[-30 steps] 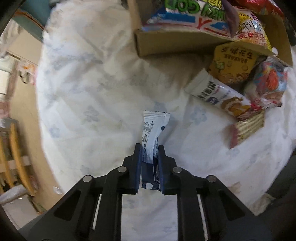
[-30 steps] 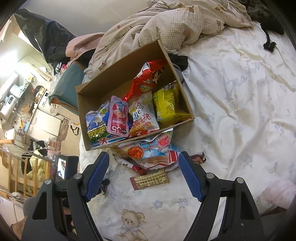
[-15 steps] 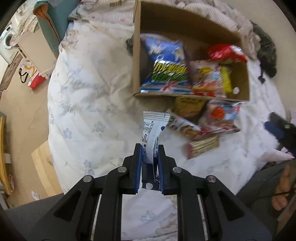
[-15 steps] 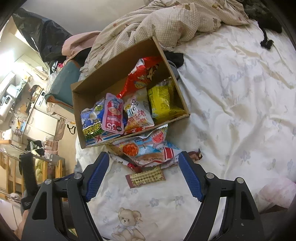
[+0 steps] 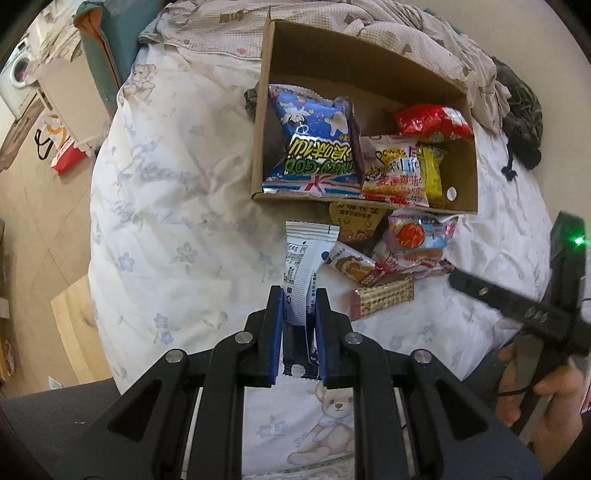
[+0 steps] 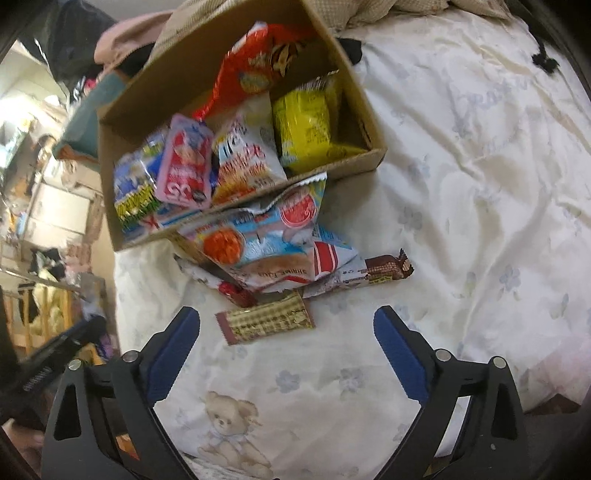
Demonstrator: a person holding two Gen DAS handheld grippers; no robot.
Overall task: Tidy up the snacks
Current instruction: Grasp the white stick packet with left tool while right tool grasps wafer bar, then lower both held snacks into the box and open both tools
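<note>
My left gripper (image 5: 298, 295) is shut on a white and blue snack packet (image 5: 306, 254), held upright above the bed in front of the cardboard box (image 5: 269, 74). The box holds several snack bags, among them a blue bag (image 5: 317, 147) and a red bag (image 5: 432, 120). My right gripper (image 6: 286, 319) is open and empty, low over a gold wafer bar (image 6: 266, 321) that lies on the sheet. Loose snacks lie heaped against the box front (image 6: 258, 206), including a shrimp-flake bag (image 6: 273, 240) and a brown chocolate bar (image 6: 384, 271).
A white floral bedsheet (image 5: 177, 221) covers the bed. A checked blanket (image 5: 406, 33) is bunched behind the box. The bed's left edge drops to a wooden floor (image 5: 33, 229). The right gripper's body and hand (image 5: 535, 332) show at the right in the left wrist view.
My left gripper rose and pulled back with the packet, so the whole box came into view. My right gripper moved down and closer to the wafer bar and loose snacks.
</note>
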